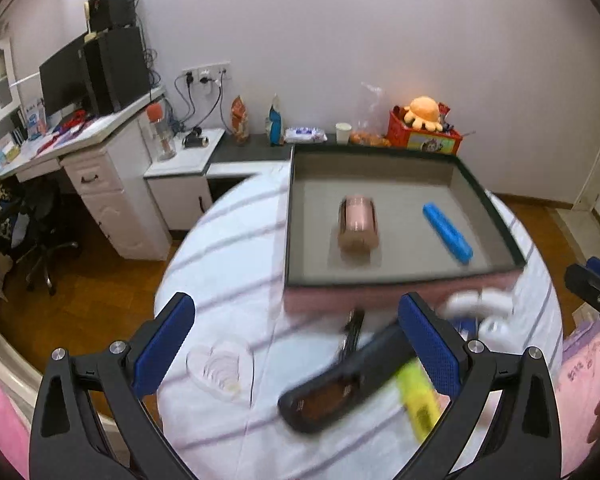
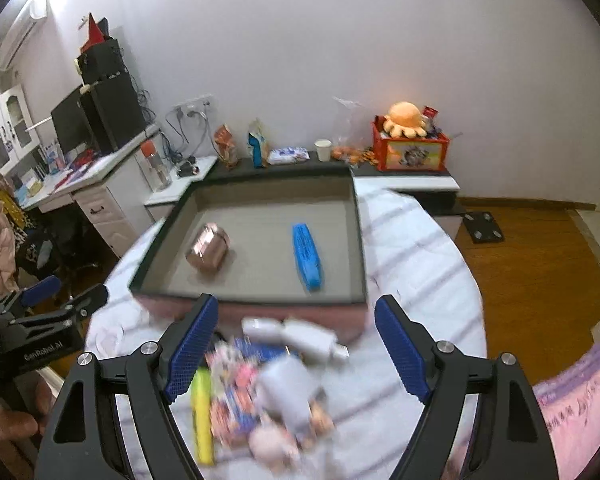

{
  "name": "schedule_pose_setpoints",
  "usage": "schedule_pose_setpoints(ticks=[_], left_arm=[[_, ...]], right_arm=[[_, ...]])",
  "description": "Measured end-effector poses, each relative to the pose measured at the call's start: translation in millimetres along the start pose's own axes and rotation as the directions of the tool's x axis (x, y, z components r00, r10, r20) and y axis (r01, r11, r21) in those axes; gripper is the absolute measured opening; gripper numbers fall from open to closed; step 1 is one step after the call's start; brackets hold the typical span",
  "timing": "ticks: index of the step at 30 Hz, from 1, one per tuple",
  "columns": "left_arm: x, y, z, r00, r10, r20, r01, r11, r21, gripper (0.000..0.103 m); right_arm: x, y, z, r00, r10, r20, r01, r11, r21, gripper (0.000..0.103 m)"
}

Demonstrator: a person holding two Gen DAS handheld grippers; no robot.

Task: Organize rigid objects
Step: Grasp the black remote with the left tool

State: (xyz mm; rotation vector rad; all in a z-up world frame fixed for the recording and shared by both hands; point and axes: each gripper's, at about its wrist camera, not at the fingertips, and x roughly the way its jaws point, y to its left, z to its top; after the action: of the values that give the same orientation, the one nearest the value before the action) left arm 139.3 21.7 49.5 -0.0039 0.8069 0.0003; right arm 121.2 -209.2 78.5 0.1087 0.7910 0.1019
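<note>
Left wrist view: I see the striped bench [image 1: 228,240] | grey tray [image 1: 496,216] at its far edge holding a pink cylinder [image 1: 358,224] and blue case [image 1: 447,234] | loose items blurred at the near edge | left claw [image 1: 296,344] wide, empty | right claw [image 2: 296,352] wide, empty.

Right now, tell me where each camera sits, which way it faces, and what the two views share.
Left wrist view: on the left gripper, looking down and forward across the striped table to the tray; its open fingers show, and the right gripper at the right edge.
Right wrist view: on the right gripper, facing the same tray from farther right; open fingers frame blurred clutter, and the left gripper plus a hand show at left.
Shared: pink container, blue case, yellow highlighter.
</note>
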Motion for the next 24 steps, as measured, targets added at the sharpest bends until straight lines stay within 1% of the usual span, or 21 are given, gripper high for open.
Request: schedule_pose_setpoints(ticks=[4, 6, 8, 10, 16, 19, 24], left_arm=[[3, 1, -37, 0.998, -0.016, -0.054, 0.016, 1.0, -0.009, 0.103], [4, 0, -50, 0.997, -0.02, -0.069, 0.018, 1.0, -0.026, 0.103], [7, -2, -62, 0.995, -0.024, -0.094, 0.022, 0.999, -0.025, 0.103], [6, -5, -68, 0.995, -0.014, -0.1, 0.012, 1.0, -0.016, 0.103], [6, -9, -71, 0.997, 0.013, -0.081, -0.011, 1.0, 0.027, 0.103], [19, -12, -70, 0.995, 0.03, -0.097, -0.023, 0.997, 0.073, 0.103], [41, -14, -70, 0.99, 0.015, -0.137, 0.002, 0.992, 0.125, 0.103]], right_arm=[[2, -9, -29, 0.998, -0.019, -0.061, 0.021, 0.999, 0.029, 0.082], [8, -14, -43, 0.995, -0.01, -0.101, 0.015, 0.999, 0.044, 0.082], [12, -16, -53, 0.992, -0.01, -0.123, 0.015, 0.999, 0.044, 0.082], [12, -14, -61, 0.991, -0.002, -0.136, 0.008, 0.999, 0.038, 0.082], [15, -10, -66, 0.989, -0.001, -0.145, 0.003, 1.0, 0.016, 0.082], [20, -12, -66, 0.988, -0.004, -0.155, 0.006, 1.0, 0.015, 0.082], [31, -12, -65, 0.985, -0.006, -0.175, 0.008, 1.0, 0.012, 0.082]])
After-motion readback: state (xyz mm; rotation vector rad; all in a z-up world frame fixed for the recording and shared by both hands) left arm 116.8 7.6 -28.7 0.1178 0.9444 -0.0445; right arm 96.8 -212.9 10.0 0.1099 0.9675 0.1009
